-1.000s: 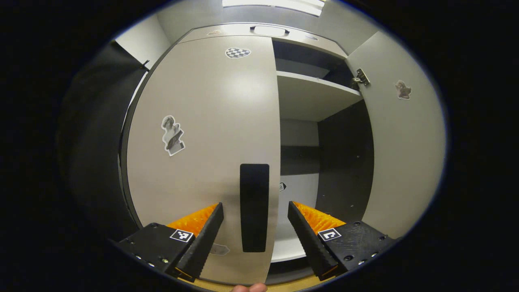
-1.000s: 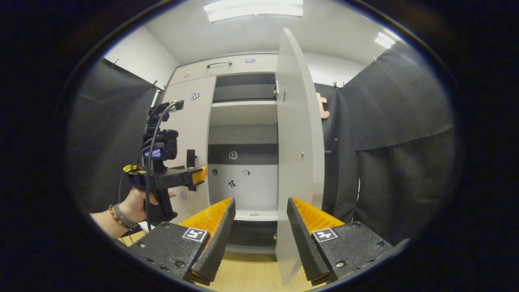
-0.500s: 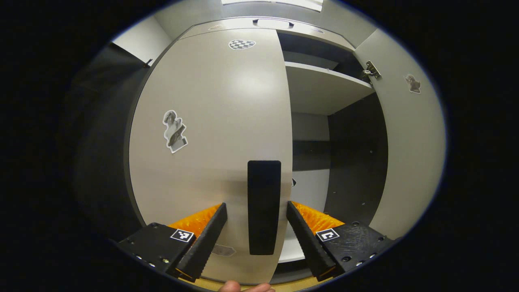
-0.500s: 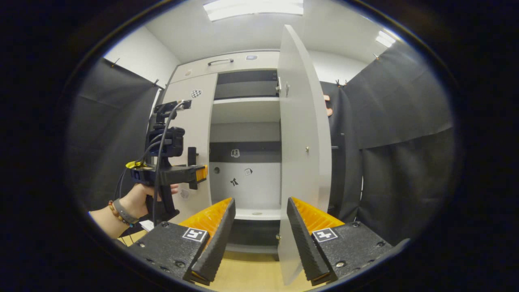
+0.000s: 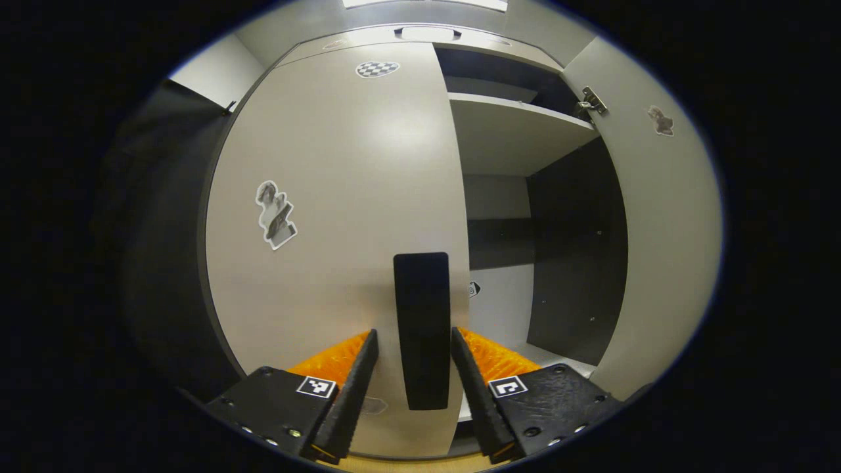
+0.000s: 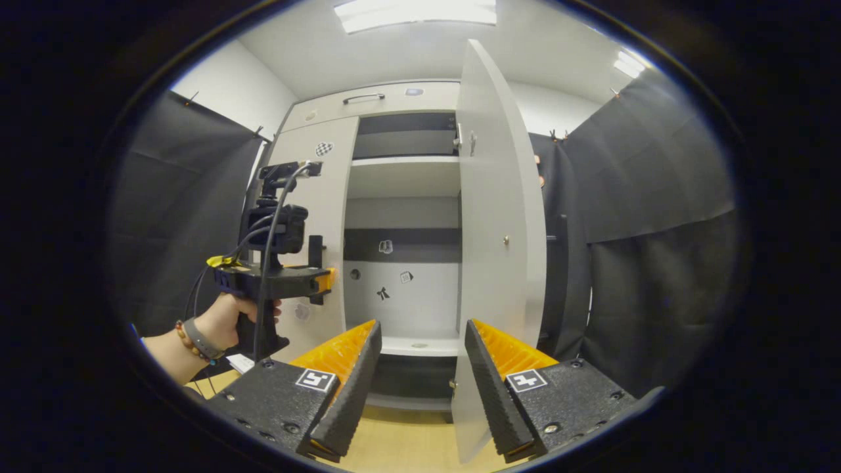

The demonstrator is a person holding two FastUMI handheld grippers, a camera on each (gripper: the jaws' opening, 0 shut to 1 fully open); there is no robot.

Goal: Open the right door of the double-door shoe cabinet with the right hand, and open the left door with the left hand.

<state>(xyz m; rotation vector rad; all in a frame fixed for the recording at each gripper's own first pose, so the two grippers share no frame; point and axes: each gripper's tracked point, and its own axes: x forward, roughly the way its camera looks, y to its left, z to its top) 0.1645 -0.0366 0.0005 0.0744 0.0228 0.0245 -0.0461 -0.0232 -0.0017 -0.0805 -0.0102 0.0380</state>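
Observation:
The cabinet's left door (image 5: 341, 197) is closed, pale grey with stickers and a black vertical handle (image 5: 422, 328) near its right edge. My left gripper (image 5: 414, 330) straddles that handle. The right finger looks to touch it and a thin gap shows at the left finger. In the right gripper view the left gripper (image 6: 325, 279), held by a hand (image 6: 227, 322), sits at the left door (image 6: 322, 197). The right door (image 6: 499, 230) stands wide open, seen nearly edge-on. My right gripper (image 6: 420, 325) is open and holds nothing, back from the cabinet.
Inside the open half is a white shelf (image 6: 401, 177) above a dark band and a white lower back panel. A drawer front with a handle (image 6: 364, 98) tops the cabinet. Black cloth (image 6: 657, 230) hangs on both sides. The floor (image 6: 407, 440) is light wood.
The left gripper's fingers have narrowed around the left door's handle and moved closer to the door. The right door has swung slightly wider. The right gripper has barely moved.

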